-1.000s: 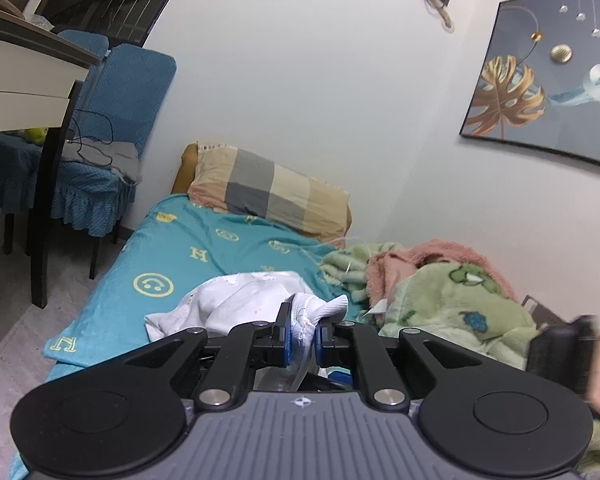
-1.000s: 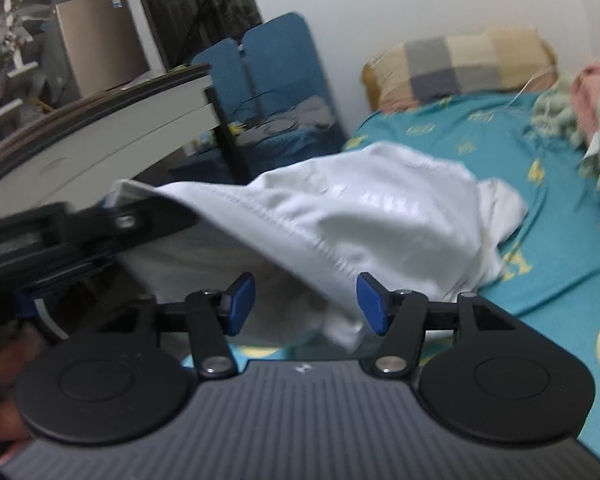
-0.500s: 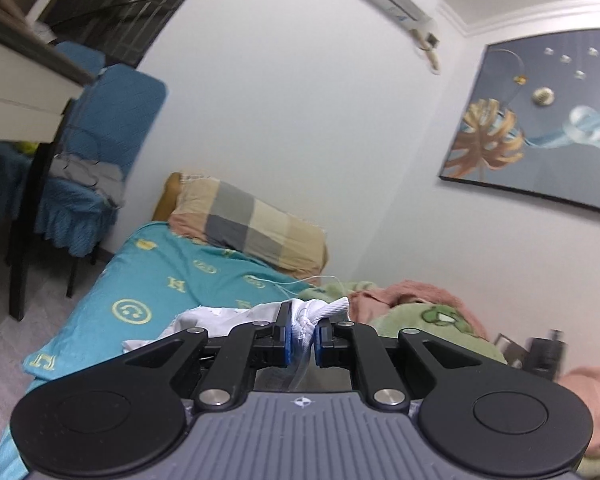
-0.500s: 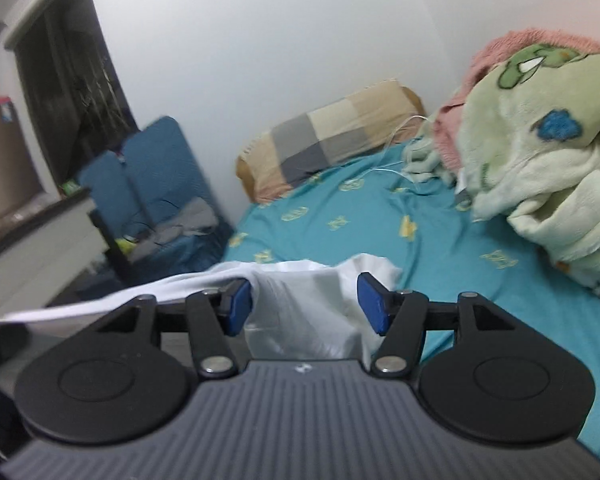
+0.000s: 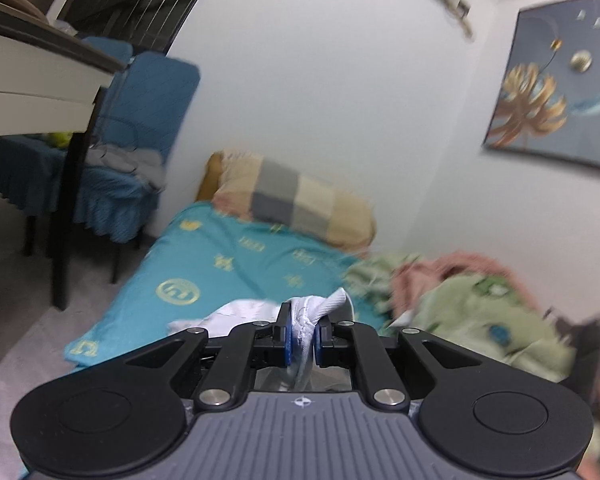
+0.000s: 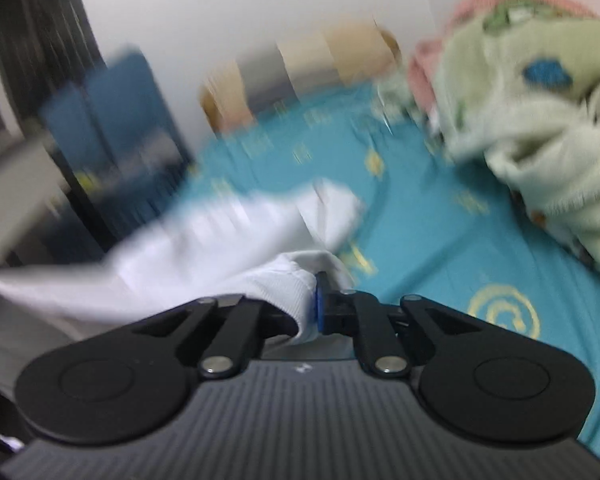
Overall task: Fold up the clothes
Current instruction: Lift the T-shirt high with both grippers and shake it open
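Note:
A white garment is held up over the teal bed sheet. My left gripper is shut on a bunched ribbed edge of the white garment, the rest of it hanging below out of sight. My right gripper is shut on another part of the same garment, which stretches away to the left; its left finger is hidden under the cloth. The right wrist view is blurred by motion.
A checked pillow lies at the bed's head. A heap of green and pink blankets fills the bed's right side. Blue-covered chairs and a desk stand left of the bed. A picture hangs on the right wall.
My right gripper has gone from open to shut on the white garment. The left gripper kept its hold and tilted down and left. Both views swing fast.

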Available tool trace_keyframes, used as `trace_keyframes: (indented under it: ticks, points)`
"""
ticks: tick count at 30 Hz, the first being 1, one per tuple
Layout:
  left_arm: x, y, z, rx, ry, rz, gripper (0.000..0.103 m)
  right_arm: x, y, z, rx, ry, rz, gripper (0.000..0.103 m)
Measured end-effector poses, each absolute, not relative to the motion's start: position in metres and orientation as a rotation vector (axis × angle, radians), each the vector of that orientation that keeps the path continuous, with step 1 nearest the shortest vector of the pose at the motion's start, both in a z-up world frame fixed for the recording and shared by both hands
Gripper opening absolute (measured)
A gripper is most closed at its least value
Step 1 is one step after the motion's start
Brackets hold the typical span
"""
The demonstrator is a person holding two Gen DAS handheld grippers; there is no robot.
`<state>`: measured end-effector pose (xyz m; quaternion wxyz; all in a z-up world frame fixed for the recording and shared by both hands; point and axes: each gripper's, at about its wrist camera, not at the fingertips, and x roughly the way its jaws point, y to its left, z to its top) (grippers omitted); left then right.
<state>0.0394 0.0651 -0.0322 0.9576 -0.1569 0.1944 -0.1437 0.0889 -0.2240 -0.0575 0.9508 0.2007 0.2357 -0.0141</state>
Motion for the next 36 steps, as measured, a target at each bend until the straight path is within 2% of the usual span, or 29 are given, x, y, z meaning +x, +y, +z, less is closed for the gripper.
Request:
trace_keyframes:
  ticks: [3,6,9,11,16,25,30,33,35,36]
  points:
    - [0.053,0.059,-0.048,-0.267,0.535,-0.266,0.013,0.081,-0.231,-0.049,0.473,0.446,0.042,0.008]
    - [0.057,0.050,-0.065,-0.172,0.645,-0.233,0.023,0.081,-0.233,-0.047,0.490,0.465,0.078,0.008]
    - [0.054,0.039,-0.074,-0.076,0.696,-0.213,0.040,0.083,-0.234,-0.045,0.512,0.479,0.107,0.008]
    - [0.050,0.033,-0.074,-0.040,0.690,-0.217,0.058,0.083,-0.235,-0.043,0.524,0.480,0.131,0.008]
    - [0.048,0.012,-0.080,-0.075,0.678,-0.199,0.069,0.075,-0.235,-0.034,0.547,0.451,0.201,0.008]
    - [0.052,0.016,-0.114,-0.359,0.809,0.056,0.068,0.060,-0.224,-0.021,0.492,0.368,0.222,0.008]
    - [0.049,0.022,-0.121,-0.337,0.920,0.113,0.062,0.055,-0.236,-0.017,0.465,0.299,0.070,0.009]
    - [0.047,0.021,-0.117,-0.314,0.907,0.117,0.050,0.058,-0.247,-0.022,0.465,0.299,-0.036,0.009]
    - [0.046,0.023,-0.110,-0.311,0.870,0.119,0.034,0.066,-0.254,-0.029,0.454,0.353,-0.106,0.009]
    - [0.046,0.025,-0.105,-0.312,0.845,0.121,0.030,0.070,-0.257,-0.034,0.457,0.390,-0.131,0.009]
